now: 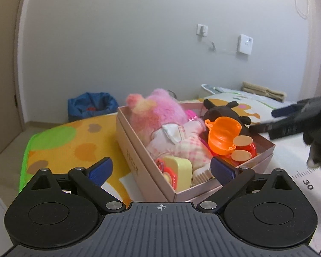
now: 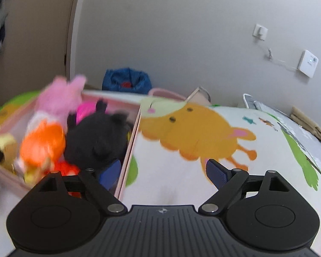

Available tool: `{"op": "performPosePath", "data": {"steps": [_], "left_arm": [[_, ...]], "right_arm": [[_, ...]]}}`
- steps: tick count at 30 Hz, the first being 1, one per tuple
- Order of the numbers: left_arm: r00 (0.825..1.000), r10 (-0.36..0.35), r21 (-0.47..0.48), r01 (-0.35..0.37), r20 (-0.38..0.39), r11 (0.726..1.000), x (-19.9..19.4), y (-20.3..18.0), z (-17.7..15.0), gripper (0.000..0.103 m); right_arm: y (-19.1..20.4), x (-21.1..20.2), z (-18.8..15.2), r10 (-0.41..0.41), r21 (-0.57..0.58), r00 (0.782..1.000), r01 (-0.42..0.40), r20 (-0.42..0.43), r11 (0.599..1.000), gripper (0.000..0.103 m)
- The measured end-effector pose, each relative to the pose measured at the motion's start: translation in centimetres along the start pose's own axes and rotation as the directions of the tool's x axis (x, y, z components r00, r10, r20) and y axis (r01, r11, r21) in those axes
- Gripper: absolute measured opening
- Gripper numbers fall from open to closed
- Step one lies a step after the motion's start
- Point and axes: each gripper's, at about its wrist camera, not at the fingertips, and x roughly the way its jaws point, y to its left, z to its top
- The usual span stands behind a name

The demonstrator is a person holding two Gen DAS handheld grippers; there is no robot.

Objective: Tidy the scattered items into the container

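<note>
Left wrist: mat ruler (image 1: pixel 305 176) reads "30"; box (image 1: pixel 137 162) print illegible.

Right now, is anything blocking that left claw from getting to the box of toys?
Nothing visible does. The left gripper hangs open just in front of the pink box, with only the near box wall between its fingers. The box is already crowded: a pink plush, a dark plush and an orange toy pot fill it.

Right wrist view: open pink cardboard box (image 2: pixel 129 143) and its toys motion-blurred at 9 o'clock; orange plastic toy (image 2: pixel 42 143) indistinct. Left wrist view: other gripper cut off at 3 o'clock; red toy (image 1: pixel 249 150) mostly hidden under the tan discs (image 1: pixel 242 140).
</note>
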Motion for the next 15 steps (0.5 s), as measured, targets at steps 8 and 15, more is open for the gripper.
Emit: {"op": "performPosePath", "data": {"steps": [8, 15], "left_arm": [[0.998, 0.038, 0.205, -0.028, -0.047, 0.978, 0.0, -2.6, -1.5, 0.103], [0.991, 0.115, 0.273, -0.094, -0.063, 0.957, 4.4, -5.0, -0.2, 0.103]], "right_arm": [[-0.8, -1.8, -2.2, -0.071, 0.039, 0.997, 0.07, 0.013, 0.997, 0.096], [-2.5, -2.0, -3.6, -0.218, 0.057, 0.974, 0.215, 0.055, 0.975, 0.1]]}}
